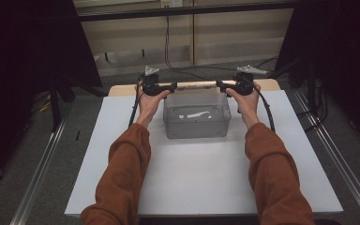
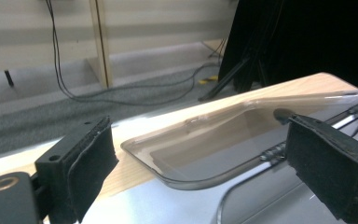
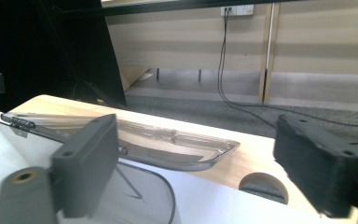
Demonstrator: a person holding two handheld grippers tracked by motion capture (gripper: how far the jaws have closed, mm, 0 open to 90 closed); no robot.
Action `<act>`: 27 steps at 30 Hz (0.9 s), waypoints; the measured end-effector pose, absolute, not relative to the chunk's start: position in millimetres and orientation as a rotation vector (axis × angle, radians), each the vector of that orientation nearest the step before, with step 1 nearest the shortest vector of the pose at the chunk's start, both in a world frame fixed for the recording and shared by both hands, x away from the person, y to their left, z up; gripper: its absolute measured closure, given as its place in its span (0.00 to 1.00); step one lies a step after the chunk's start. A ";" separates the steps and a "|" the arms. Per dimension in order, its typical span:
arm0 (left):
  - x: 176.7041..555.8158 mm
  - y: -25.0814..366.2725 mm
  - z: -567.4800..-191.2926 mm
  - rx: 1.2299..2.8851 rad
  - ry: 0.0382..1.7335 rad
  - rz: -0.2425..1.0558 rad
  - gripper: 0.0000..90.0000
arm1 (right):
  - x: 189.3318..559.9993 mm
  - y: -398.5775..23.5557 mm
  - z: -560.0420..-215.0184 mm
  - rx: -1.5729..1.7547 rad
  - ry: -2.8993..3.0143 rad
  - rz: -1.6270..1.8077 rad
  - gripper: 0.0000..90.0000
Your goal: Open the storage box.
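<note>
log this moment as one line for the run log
left claw: open, at lid's left end | right claw: open, at lid's right end | clear lid: behind clear bin | bin: on white table

In the high view, pale contents inside the clear plastic rectangular bin (image 1: 197, 123) are too blurred to identify.

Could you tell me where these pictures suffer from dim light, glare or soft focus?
High view: dim overall, both side edges nearly black, while the white table is the brightest area. Left gripper view: the near jaws are soft, and the clear lid catches pale glare along its rim. Right gripper view: the near jaws are blurred, the right one most, and the far wall is sharper.
</note>
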State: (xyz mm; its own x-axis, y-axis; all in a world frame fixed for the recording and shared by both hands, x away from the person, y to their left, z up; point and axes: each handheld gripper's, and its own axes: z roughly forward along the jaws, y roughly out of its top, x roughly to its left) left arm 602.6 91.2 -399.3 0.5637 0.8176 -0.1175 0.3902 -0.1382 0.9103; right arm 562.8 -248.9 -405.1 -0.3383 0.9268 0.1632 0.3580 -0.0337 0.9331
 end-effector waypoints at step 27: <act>529.2 104.4 -390.6 1.657 0.842 0.578 0.03 | 499.3 -249.7 -400.3 1.207 1.644 1.344 0.02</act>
